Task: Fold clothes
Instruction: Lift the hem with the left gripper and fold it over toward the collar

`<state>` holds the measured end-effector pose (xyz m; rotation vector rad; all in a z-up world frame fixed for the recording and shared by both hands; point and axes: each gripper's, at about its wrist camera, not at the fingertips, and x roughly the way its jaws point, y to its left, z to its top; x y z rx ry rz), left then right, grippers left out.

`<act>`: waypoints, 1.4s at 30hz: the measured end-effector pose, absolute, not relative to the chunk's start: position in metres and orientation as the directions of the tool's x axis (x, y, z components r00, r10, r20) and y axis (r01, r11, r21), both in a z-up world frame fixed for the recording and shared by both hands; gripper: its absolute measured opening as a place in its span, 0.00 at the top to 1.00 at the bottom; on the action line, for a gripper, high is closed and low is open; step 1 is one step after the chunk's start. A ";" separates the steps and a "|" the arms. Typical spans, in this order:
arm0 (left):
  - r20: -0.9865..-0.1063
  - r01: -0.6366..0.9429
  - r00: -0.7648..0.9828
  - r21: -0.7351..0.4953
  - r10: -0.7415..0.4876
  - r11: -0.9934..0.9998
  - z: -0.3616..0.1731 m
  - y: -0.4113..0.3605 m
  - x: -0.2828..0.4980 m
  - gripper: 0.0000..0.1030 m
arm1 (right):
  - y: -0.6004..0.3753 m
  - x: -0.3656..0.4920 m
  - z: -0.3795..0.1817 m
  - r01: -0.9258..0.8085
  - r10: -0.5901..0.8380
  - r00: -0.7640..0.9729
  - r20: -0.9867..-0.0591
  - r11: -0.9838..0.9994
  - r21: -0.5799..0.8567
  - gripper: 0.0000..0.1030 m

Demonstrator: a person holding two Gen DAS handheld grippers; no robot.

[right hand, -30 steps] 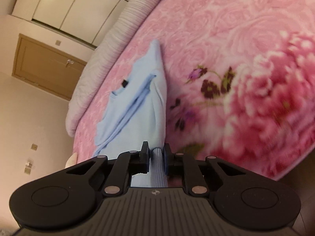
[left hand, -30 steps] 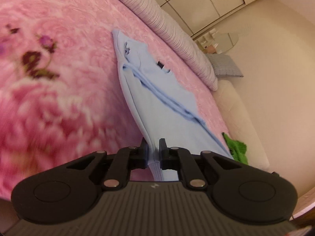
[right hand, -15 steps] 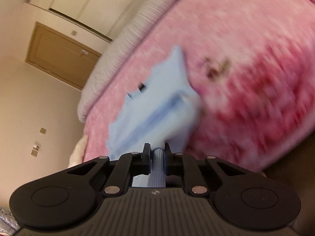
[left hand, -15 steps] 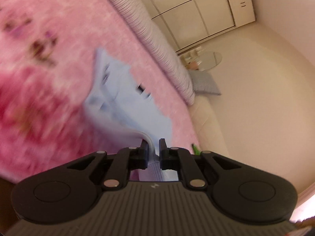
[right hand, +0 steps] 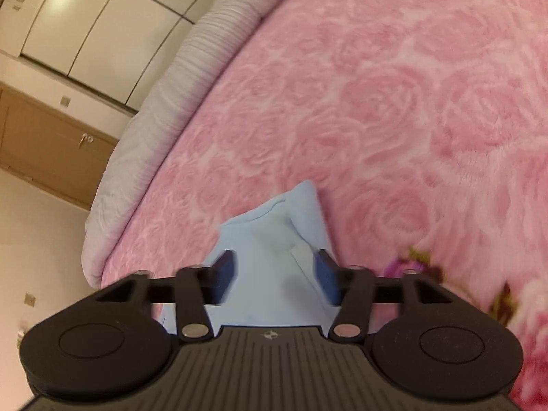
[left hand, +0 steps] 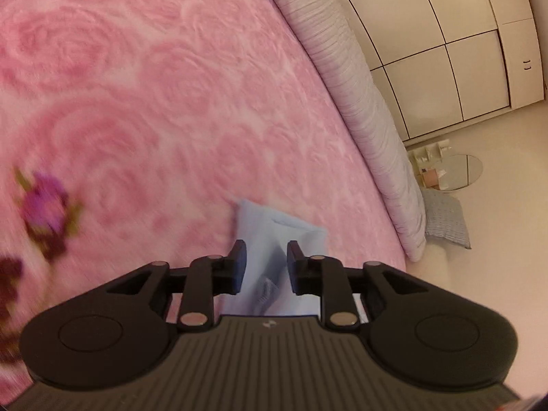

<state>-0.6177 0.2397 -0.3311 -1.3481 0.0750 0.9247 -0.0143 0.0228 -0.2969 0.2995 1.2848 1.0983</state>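
A light blue garment (left hand: 274, 236) lies folded over on the pink rose-patterned bedspread (left hand: 144, 96). In the left wrist view my left gripper (left hand: 265, 257) hovers right over it, jaws opening, the cloth between them but clear of the pads. In the right wrist view the same light blue garment (right hand: 274, 239) lies under my right gripper (right hand: 275, 263), whose jaws are opening wide and blurred. The cloth lies loose between the right fingers, not pinched.
A grey-striped bolster (left hand: 359, 102) runs along the far edge of the bed. Beyond it stand cream wardrobe doors (left hand: 462, 41), a round glass table (left hand: 459, 171) and a grey cushion (left hand: 445, 219). A wooden door (right hand: 44, 147) shows in the right wrist view.
Both grippers carried the garment's near edge forward over the rest, so it now lies doubled and short. Both have let go: the jaws, shut on the cloth before, now stand apart.
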 end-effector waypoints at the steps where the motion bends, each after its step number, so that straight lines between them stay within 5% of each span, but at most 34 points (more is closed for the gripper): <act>1: -0.546 -0.615 0.663 -0.787 0.513 -0.043 -0.332 0.241 -0.617 0.79 | 0.023 -0.011 -0.299 -0.503 0.783 -0.104 -0.614 0.491 0.711 0.33; 5: -0.539 -0.623 0.718 -0.780 0.440 0.060 -0.336 0.249 -0.602 0.69 | 0.033 -0.013 -0.302 -0.647 0.761 -0.133 -0.635 0.419 0.637 0.39; 15: -0.638 -0.731 0.682 -0.576 0.357 0.366 -0.327 0.256 -0.537 0.67 | 0.069 -0.044 -0.304 -0.860 0.696 -0.170 -0.698 0.241 0.450 0.40; 19: -0.675 -0.762 0.630 -0.439 0.385 0.476 -0.320 0.243 -0.523 0.80 | 0.083 -0.053 -0.309 -0.911 0.649 -0.139 -0.748 0.212 0.354 0.54; 22: -0.655 -0.762 0.618 -0.363 0.434 0.536 -0.314 0.228 -0.522 0.93 | 0.082 -0.063 -0.304 -0.942 0.648 -0.110 -0.754 0.174 0.287 0.90; 32: -0.510 -0.754 0.649 -0.331 0.565 0.567 -0.287 0.251 -0.517 0.94 | 0.093 -0.081 -0.254 -0.984 0.790 0.051 -0.611 0.145 0.106 0.92; 42: -0.576 -0.792 0.586 -0.256 0.570 0.555 -0.322 0.300 -0.480 0.94 | 0.155 -0.061 -0.301 -0.971 0.725 0.119 -0.679 0.229 0.074 0.92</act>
